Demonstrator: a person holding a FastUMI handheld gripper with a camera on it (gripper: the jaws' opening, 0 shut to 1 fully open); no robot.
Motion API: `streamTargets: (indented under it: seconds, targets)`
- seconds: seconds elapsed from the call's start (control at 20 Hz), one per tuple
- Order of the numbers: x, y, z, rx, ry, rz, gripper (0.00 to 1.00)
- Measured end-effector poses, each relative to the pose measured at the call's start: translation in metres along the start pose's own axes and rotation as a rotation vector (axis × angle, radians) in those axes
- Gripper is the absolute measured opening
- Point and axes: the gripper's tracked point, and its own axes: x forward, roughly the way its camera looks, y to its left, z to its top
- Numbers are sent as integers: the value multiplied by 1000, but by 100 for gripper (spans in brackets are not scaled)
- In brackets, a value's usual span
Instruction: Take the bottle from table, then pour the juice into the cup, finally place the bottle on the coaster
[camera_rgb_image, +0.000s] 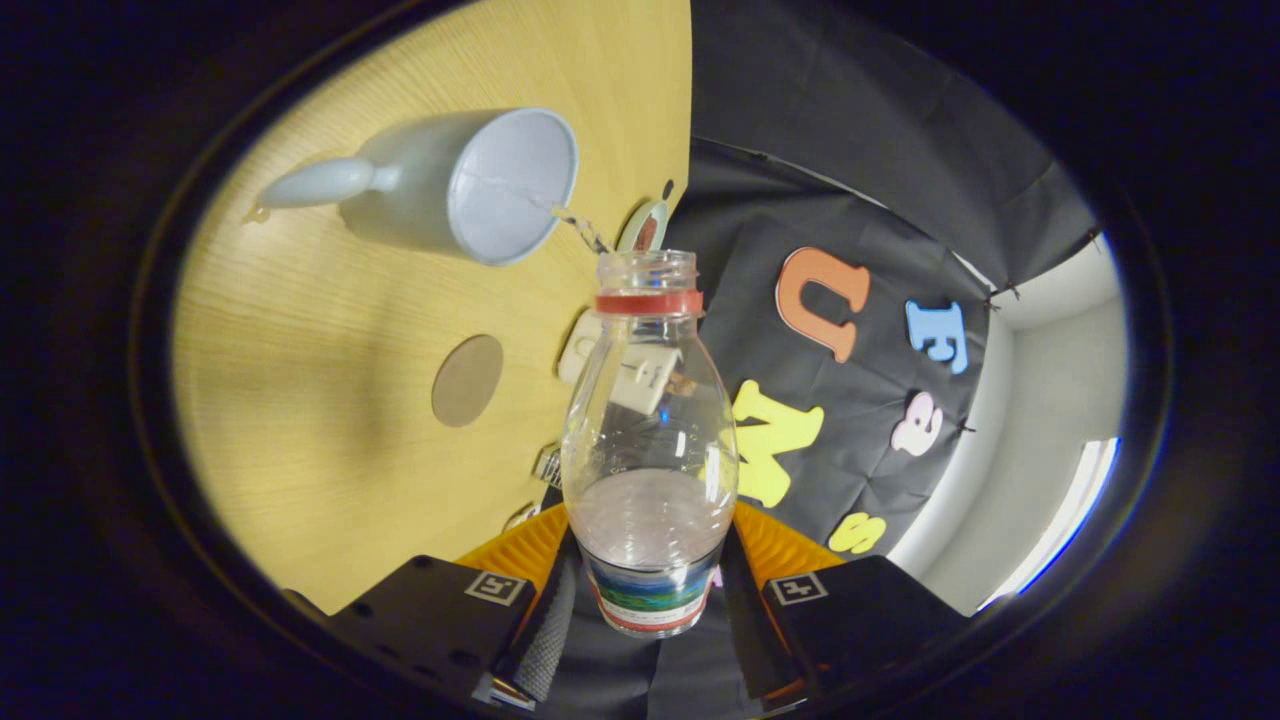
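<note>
Wooden table (330, 400) | tongs (650, 590) clamped on bottle (650, 450) | stream reaches cup (470, 185) | coaster (467, 380) bare

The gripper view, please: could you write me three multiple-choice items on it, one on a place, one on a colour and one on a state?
1. Where is the bottle?
A. Between the fingers of the hand-held gripper
B. Standing on the coaster
C. Inside the cup

2. What colour is the ring at the bottle's neck?
A. Green
B. Red
C. Blue

3. What is the bottle's state?
A. Capped
B. Lying on the table
C. Open and pouring

Answers: 1 A, both fingers press its base; 2 B, a red band sits under the mouth; 3 C, a thin stream runs from its open mouth into the cup.
</note>
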Motion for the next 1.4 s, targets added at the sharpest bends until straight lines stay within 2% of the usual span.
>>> streamTargets:
  seconds: [1.4]
  targets:
    - [6,-30,5,-106,-11,-30,73]
